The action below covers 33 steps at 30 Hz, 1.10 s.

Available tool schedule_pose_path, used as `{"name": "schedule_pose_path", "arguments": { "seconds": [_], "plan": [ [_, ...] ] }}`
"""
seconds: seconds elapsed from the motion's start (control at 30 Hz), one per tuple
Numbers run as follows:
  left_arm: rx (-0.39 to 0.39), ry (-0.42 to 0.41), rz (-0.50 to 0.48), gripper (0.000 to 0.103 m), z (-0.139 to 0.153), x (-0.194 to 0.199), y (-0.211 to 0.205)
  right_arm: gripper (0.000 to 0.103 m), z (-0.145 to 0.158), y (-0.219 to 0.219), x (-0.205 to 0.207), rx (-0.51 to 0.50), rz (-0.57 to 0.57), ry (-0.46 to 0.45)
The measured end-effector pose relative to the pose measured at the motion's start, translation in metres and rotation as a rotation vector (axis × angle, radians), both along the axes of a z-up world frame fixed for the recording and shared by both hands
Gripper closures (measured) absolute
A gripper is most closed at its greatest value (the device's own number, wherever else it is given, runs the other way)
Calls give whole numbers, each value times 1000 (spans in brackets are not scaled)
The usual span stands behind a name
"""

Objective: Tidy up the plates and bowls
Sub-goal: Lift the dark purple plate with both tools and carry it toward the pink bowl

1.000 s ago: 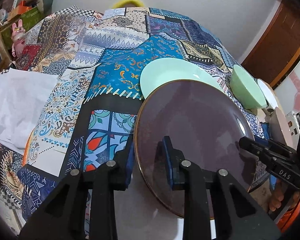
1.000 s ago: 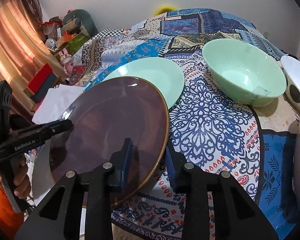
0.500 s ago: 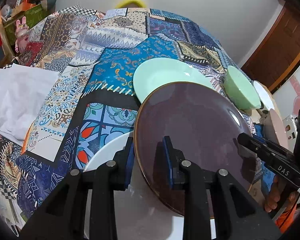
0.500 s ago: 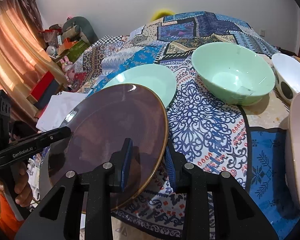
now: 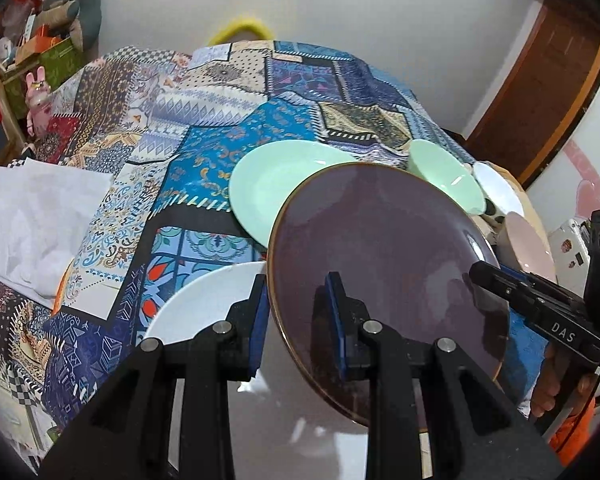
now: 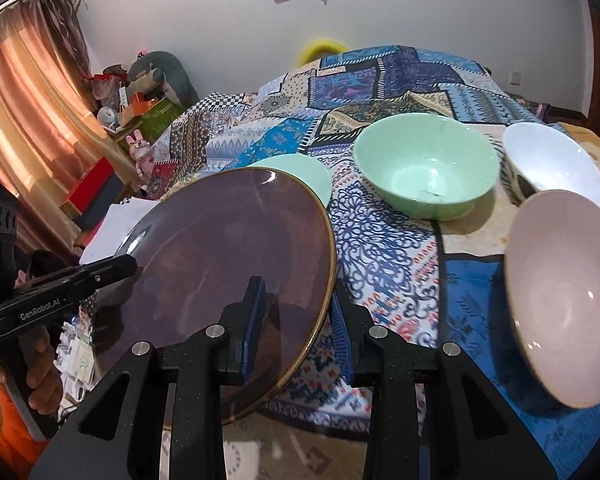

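A dark purple plate (image 5: 380, 248) (image 6: 228, 248) with a gold rim hangs tilted above the patterned tablecloth, carried by both grippers. My left gripper (image 5: 296, 292) is shut on its left rim and shows in the right wrist view as a black finger (image 6: 112, 268) at the plate's far edge. My right gripper (image 6: 298, 292) is shut on the opposite rim, and its finger (image 5: 488, 276) shows in the left wrist view. Below the lifted plate lies a white plate (image 5: 204, 304). A mint plate (image 5: 276, 184) (image 6: 300, 168) lies just beyond.
A mint bowl (image 6: 424, 164), a white bowl (image 6: 552, 164) and a pink bowl (image 6: 568, 292) stand to the right on the tablecloth (image 6: 380, 240). White paper (image 5: 36, 216) lies at the left. Boxes and toys crowd the far left by the curtain.
Both grippers have risen with the purple plate between them, and it now hangs higher off the table. The white plate beneath it has come into view.
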State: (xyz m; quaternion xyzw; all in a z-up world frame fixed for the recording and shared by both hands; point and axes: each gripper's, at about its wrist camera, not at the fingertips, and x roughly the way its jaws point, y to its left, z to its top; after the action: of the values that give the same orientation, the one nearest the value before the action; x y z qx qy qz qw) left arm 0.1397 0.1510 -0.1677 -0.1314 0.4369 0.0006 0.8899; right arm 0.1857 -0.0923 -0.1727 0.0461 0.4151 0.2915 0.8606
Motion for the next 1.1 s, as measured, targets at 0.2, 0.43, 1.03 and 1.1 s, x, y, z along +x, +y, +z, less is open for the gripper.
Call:
{"name": "schedule_pose_path", "arguments": {
  "seconds": [0.2, 0.43, 1.03, 1.1],
  "plan": [
    [-1, -22, -18, 77, 14, -13, -17, 74, 8, -17, -12, 8, -10, -21],
    [-4, -24, -38, 77, 21, -28, -42, 74, 14, -36, -25, 3, -17, -37],
    [-13, 13, -92, 77, 17, -48, -87, 74, -6, -74, -42, -13, -41, 16],
    [-15, 26, -96, 77, 12, -47, -91, 74, -11, -77, -42, -16, -44, 28]
  ]
}}
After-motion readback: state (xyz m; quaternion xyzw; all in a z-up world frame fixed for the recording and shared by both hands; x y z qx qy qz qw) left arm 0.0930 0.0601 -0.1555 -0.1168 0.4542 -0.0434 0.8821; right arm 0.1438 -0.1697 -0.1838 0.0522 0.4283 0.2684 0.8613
